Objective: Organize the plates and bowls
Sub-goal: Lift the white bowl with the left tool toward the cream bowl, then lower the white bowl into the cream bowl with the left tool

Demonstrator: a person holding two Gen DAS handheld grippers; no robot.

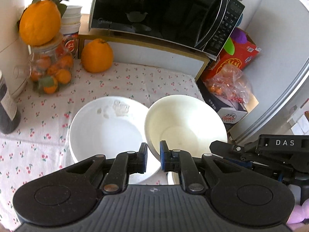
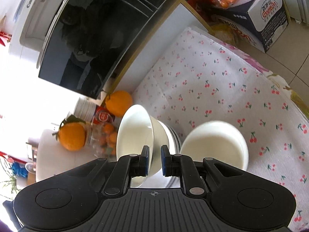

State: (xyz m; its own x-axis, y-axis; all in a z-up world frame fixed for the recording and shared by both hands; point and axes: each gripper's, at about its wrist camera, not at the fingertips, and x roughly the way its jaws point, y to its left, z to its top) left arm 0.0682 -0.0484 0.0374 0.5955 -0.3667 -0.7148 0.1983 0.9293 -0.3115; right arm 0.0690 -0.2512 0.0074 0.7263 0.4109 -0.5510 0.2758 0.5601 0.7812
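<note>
In the left wrist view my left gripper [image 1: 153,157] is shut on the near rim of a cream bowl [image 1: 185,119], which tilts beside a white deep plate [image 1: 104,127] on the cherry-print cloth. The right gripper [image 1: 216,146] reaches in from the right, its tip by that bowl's right rim. In the right wrist view, which is rolled on its side, my right gripper [image 2: 155,159] is shut on the rim of a white bowl [image 2: 133,133]. Dark-striped dishes [image 2: 173,137] sit right behind the bowl. A blurred white dish [image 2: 214,145] is next to them. I cannot tell whether both grippers hold the same bowl.
A black microwave [image 1: 164,13] stands on a low shelf at the back. A large orange [image 1: 96,56], a fruit jar [image 1: 50,71] topped by another orange, and a dark bottle [image 1: 7,108] line the left. Boxes and a bag [image 1: 231,81] sit off the table's right edge.
</note>
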